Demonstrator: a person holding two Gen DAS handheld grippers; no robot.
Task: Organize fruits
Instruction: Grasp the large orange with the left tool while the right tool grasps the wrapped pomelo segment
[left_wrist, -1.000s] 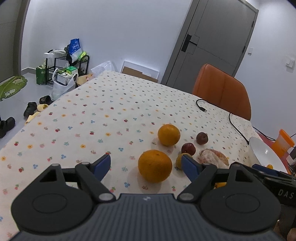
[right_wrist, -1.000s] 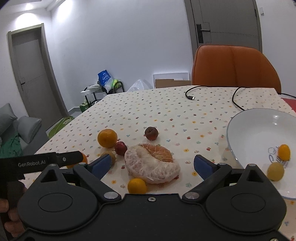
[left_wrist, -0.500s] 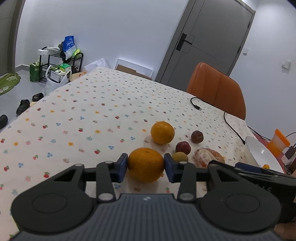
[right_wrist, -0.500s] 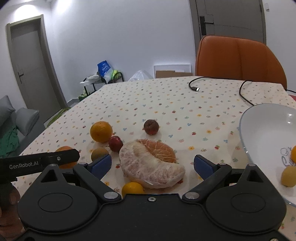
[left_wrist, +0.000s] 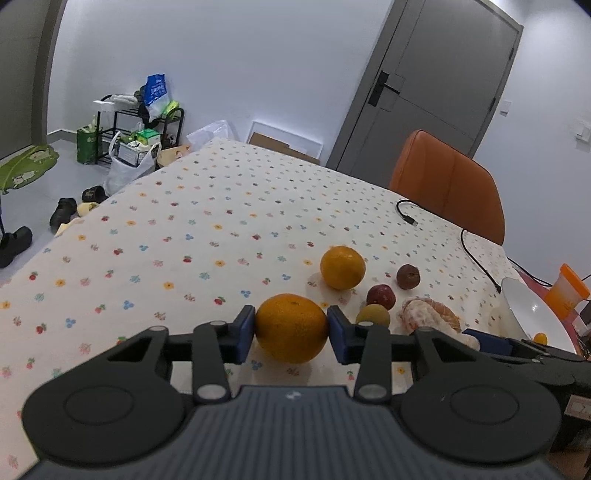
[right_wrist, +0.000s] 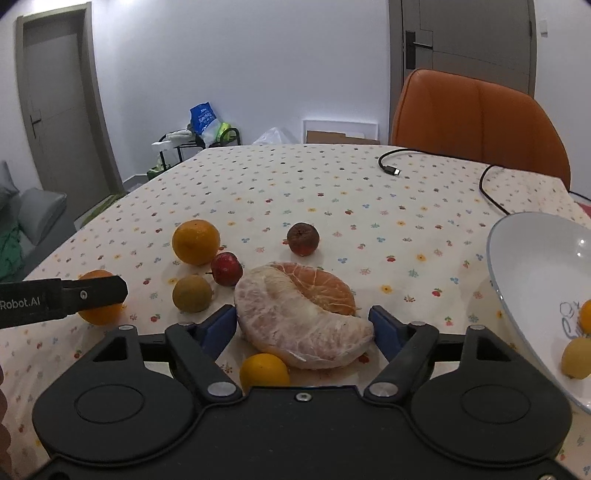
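Walls (right_wrist: 258, 55) in plain white are enclosing the room, with a grey door (left_wrist: 436, 92) standing behind an orange chair (right_wrist: 476, 118) at the counter's far edge. The counter (left_wrist: 221, 221) is wearing a cream cloth dotted with small fruit and flower prints, and a black cable (right_wrist: 391, 162) is trailing across its far right part. A white bowl (right_wrist: 532, 266) is sitting at the right edge, holding two small yellow fruits. A cluttered black rack (left_wrist: 140, 122) and shoes (left_wrist: 66, 210) are lying on the floor beyond the counter.

The peeled pomelo (right_wrist: 299, 306) is lying between the blue pads of the right tongs (right_wrist: 303, 328), which are standing spread on either side of it; whether the pads are touching it I cannot tell. The left tongs (left_wrist: 291, 330) are pinching the near orange (left_wrist: 291, 326) on both sides. A second orange (left_wrist: 342, 266) is resting further back, with a red fruit (right_wrist: 226, 268), a dark brown fruit (right_wrist: 303, 238) and a greenish fruit (right_wrist: 192, 293) clustered near it. A small yellow-orange fruit (right_wrist: 264, 371) is sitting just beside the pomelo's near edge.
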